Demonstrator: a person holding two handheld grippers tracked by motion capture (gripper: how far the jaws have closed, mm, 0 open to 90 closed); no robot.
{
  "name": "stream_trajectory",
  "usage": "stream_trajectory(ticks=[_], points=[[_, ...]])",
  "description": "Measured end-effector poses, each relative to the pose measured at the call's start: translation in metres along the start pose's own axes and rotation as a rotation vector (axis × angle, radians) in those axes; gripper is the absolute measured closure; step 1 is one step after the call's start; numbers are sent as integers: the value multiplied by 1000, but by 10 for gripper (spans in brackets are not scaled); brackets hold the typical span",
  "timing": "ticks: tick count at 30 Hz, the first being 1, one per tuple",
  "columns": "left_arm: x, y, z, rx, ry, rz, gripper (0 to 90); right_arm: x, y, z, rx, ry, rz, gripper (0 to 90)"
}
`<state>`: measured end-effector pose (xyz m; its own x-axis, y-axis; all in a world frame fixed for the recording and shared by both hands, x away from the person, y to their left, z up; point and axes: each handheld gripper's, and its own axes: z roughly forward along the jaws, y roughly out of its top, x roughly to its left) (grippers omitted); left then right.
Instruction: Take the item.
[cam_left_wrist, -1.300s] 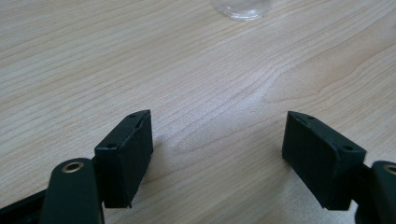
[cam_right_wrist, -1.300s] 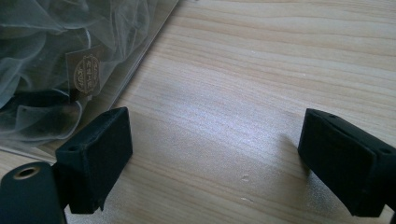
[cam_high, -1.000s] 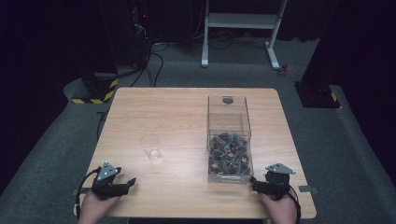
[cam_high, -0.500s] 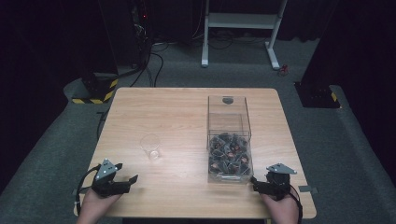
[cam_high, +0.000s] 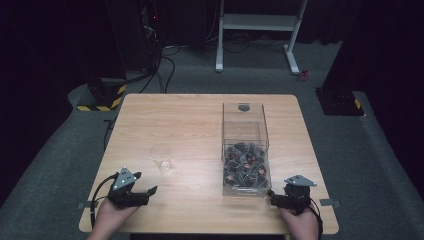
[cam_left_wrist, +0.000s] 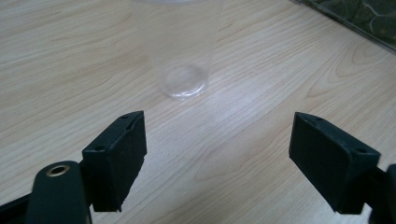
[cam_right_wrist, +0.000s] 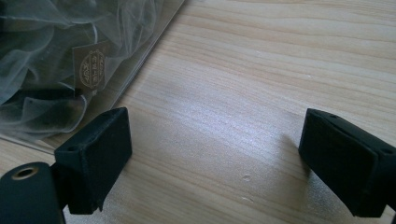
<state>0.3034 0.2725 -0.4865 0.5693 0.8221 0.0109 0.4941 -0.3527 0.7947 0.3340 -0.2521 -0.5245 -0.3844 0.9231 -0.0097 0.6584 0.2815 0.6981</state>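
Nothing has shifted: both grippers stay at the table's (cam_high: 190, 120) near edge, left gripper (cam_high: 150, 192) and right gripper (cam_high: 271, 196) with jaws wide apart, empty. One clear cup (cam_high: 161, 157) stands left of one clear box (cam_high: 244, 150) of dark packets (cam_high: 244, 162); label unreadable.

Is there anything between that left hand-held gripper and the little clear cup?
Nothing visible. The left hand-held gripper faces the clear cup with open jaws, and only bare table lies between them.

wooden table (cam_high: 200, 120): clear cup (cam_high: 161, 157) left, clear box (cam_high: 244, 150) of dark packets right; grippers at near edge, left gripper (cam_high: 142, 192), right gripper (cam_high: 278, 199).
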Motion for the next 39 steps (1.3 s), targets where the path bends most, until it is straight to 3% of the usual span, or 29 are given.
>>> stream_trajectory(ticks=[7,16,28,39], points=[[-9,13,-1,-29,-6,1,202,0,0,-1,3,4,3,93],[-16,26,-1,-45,-14,31,207,1,-1,-1,2,5,-1,93],[-32,45,13,-85,-66,34,208,1,-1,-1,3,6,2,93],[-46,64,20,-91,-95,72,208,1,-1,-2,-1,15,-3,105]])
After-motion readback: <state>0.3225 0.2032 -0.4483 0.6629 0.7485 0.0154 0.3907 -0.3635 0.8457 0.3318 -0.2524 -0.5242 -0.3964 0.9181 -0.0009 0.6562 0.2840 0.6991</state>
